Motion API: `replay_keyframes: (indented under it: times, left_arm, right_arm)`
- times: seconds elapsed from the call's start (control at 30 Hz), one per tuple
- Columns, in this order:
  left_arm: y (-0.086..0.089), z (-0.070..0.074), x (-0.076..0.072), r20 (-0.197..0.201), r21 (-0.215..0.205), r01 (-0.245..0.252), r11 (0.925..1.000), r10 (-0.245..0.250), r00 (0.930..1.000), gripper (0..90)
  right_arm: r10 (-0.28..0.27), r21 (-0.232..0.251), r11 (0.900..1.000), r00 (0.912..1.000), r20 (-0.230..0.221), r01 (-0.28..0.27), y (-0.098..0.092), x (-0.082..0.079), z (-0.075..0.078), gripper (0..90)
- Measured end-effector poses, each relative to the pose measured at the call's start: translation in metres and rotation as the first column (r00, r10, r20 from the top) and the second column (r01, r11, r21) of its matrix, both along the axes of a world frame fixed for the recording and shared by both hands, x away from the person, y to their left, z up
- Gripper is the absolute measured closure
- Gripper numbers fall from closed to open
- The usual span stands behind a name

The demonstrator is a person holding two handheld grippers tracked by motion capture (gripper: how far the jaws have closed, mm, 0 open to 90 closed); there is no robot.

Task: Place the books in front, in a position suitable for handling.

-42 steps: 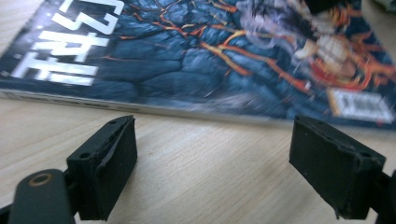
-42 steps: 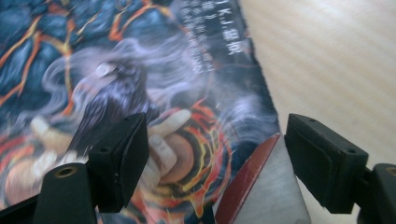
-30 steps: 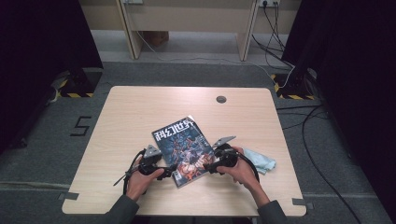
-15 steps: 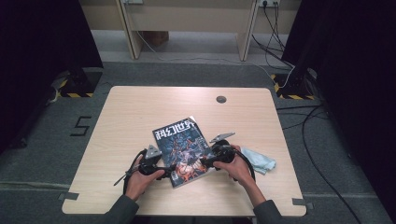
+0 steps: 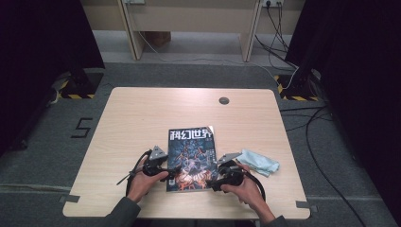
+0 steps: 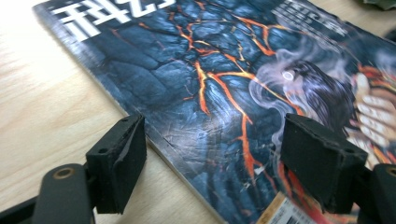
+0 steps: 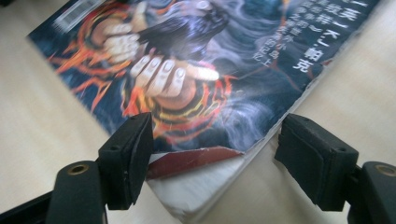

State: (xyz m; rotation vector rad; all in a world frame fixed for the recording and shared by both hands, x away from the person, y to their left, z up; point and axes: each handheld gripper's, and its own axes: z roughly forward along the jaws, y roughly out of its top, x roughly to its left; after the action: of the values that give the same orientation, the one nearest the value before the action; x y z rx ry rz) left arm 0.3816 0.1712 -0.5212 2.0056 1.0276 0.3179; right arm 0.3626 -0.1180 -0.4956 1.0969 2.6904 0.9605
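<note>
Two grippers, left (image 5: 173, 171) and right (image 5: 213, 183), both apart, flanking one magazine (image 5: 191, 150); one cloth (image 5: 257, 161).

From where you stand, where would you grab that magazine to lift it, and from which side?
Probably the near right corner of the magazine, coming in low from the person's side. The cover there curls up off the pages, so one jaw could slip under it. The right tongs stand open around that corner; elsewhere it lies flat on the table, with nothing to pinch.
</note>
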Motion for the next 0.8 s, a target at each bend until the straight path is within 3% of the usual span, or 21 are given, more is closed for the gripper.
replay_keyframes:
  times: [0.07,0.17,0.2,0.23,0.27,0.37,0.43,0.57,0.67,0.8]
  left_arm:
    - [0.000,0.000,-0.001,0.000,0.002,0.004,1.0000,-0.004,1.0000,24.1]
    - [0.000,0.000,-0.001,0.000,-0.003,0.000,1.0000,0.000,1.0000,24.7]
    - [0.000,0.000,-0.002,0.001,-0.006,-0.003,1.0000,0.003,1.0000,25.4]
    - [0.000,0.000,-0.002,-0.001,-0.005,-0.002,1.0000,0.002,1.0000,25.4]
    - [0.000,0.000,-0.002,0.000,-0.008,-0.001,1.0000,0.001,1.0000,26.0]
    - [0.001,0.000,-0.003,-0.001,-0.011,-0.002,0.9999,0.002,1.0000,26.7]
    - [0.001,0.000,-0.004,-0.002,-0.009,-0.003,1.0000,0.003,1.0000,27.2]
    - [0.002,0.000,-0.005,0.002,-0.009,-0.003,1.0000,0.003,1.0000,28.5]
    - [0.001,0.000,-0.008,0.001,-0.011,-0.017,0.9998,0.017,0.9999,30.0]
    - [0.002,0.001,-0.011,-0.003,-0.013,-0.027,0.9996,0.027,0.9996,32.1]
  right_arm:
    - [0.016,0.005,1.000,0.9999,0.001,-0.016,0.000,-0.012,0.000,27.4]
    - [0.019,0.016,1.000,0.9998,-0.008,-0.019,-0.001,-0.013,0.000,27.8]
    - [0.011,0.052,0.999,0.9991,-0.040,-0.009,-0.005,-0.009,0.000,28.0]
    - [0.011,0.052,0.999,0.9991,-0.040,-0.009,-0.005,-0.009,0.000,28.0]
    - [-0.011,0.093,0.996,0.9984,-0.055,0.016,-0.010,-0.005,0.001,25.7]
    - [-0.048,0.114,0.992,0.9985,-0.026,0.051,-0.012,-0.002,0.003,22.1]
    - [-0.073,0.158,0.985,0.9972,-0.017,0.075,-0.014,-0.001,0.008,22.7]
    - [-0.105,0.147,0.984,0.9945,0.000,0.104,-0.013,0.007,0.007,17.0]
    - [-0.125,0.174,0.976,0.9914,-0.040,0.130,-0.008,0.018,0.000,19.7]
    - [-0.146,0.148,0.977,0.9866,-0.073,0.155,-0.004,0.025,-0.005,21.0]
